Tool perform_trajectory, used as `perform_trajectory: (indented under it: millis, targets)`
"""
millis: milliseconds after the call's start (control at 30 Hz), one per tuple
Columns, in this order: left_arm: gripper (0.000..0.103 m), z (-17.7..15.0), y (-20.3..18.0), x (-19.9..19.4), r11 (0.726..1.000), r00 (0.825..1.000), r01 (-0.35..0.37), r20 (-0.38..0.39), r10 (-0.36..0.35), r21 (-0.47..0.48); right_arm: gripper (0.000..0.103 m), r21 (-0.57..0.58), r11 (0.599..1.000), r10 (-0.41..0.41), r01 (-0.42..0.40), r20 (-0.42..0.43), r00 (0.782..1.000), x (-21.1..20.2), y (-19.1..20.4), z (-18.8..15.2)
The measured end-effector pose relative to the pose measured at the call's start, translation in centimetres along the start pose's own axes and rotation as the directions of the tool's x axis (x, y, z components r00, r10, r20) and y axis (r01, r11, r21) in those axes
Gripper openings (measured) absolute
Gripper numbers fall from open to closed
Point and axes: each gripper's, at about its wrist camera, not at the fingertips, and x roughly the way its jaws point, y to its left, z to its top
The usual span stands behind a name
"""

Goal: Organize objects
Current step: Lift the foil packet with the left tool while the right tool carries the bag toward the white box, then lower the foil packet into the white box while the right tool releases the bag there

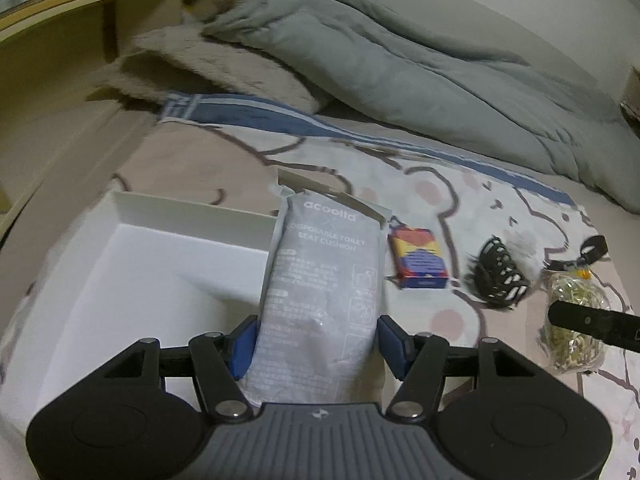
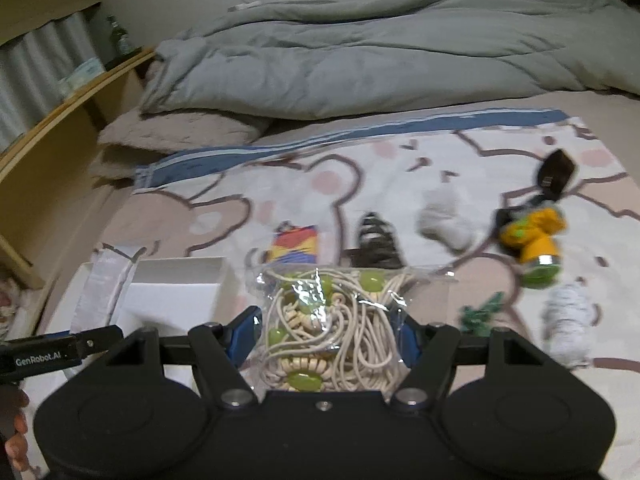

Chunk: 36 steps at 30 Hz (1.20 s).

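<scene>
My left gripper [image 1: 316,338] is shut on a grey packet of disposable toilet seat cushions [image 1: 320,280], held above the edge of the white box [image 1: 132,264]. My right gripper [image 2: 328,334] is shut on a clear bag of cream cord with green beads [image 2: 336,320], lifted over the bed. That bag [image 1: 572,320] also shows at the right of the left wrist view, with a black finger [image 1: 588,322] of the right gripper across it. The grey packet [image 2: 106,288] and the white box [image 2: 180,284] show at the left of the right wrist view.
On the cartoon bedsheet [image 1: 440,184] lie a colourful small box [image 1: 418,258], a black hair claw [image 1: 500,276], a black strap [image 1: 592,248], white fluffy items [image 2: 444,220], a yellow and green toy [image 2: 536,240] and a green figure [image 2: 480,312]. A grey duvet [image 2: 360,52] fills the back; a wooden shelf [image 2: 60,120] stands left.
</scene>
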Motion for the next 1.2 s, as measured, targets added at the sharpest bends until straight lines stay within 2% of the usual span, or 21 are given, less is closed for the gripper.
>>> perform_trajectory:
  millis: [233, 533, 867, 967, 1000, 1133, 1200]
  targets:
    - [0.063, -0.7, 3.2, -1.8, 1.000, 0.999, -0.030, 0.020, 0.030, -0.010, 0.070, -0.023, 0.997, 0.078, -0.078, -0.027, 0.997, 1.0, 4.8, -0.7]
    - [0.063, -1.3, 6.9, -2.6, 0.996, 0.996, -0.079, 0.023, 0.080, -0.045, 0.070, 0.002, 0.986, 0.165, -0.166, -0.105, 0.981, 2.4, 9.5, -2.4]
    - [0.063, -2.1, 8.6, -1.5, 0.994, 0.995, -0.098, -0.036, 0.096, -0.048, 0.070, 0.037, 0.975, 0.223, -0.220, -0.203, 0.954, 4.8, 13.0, -4.9]
    - [0.064, -2.2, 9.0, -0.9, 0.993, 0.993, -0.107, -0.054, 0.104, -0.049, 0.082, 0.056, 0.965, 0.263, -0.257, -0.243, 0.934, 5.9, 13.5, -5.5]
    - [0.064, -2.3, 9.1, -0.6, 0.992, 0.992, -0.113, -0.064, 0.110, -0.048, 0.091, 0.055, 0.965, 0.264, -0.258, -0.254, 0.931, 6.0, 13.7, -5.7]
    - [0.064, -2.8, 9.4, 0.9, 0.991, 0.984, -0.132, -0.121, 0.127, -0.028, 0.093, -0.013, 0.971, 0.229, -0.240, -0.245, 0.942, 5.5, 14.0, -5.6]
    - [0.065, -3.2, 9.4, 1.7, 0.990, 0.979, -0.140, -0.148, 0.137, -0.010, 0.093, -0.009, 0.972, 0.224, -0.234, -0.247, 0.943, 5.3, 13.4, -5.5]
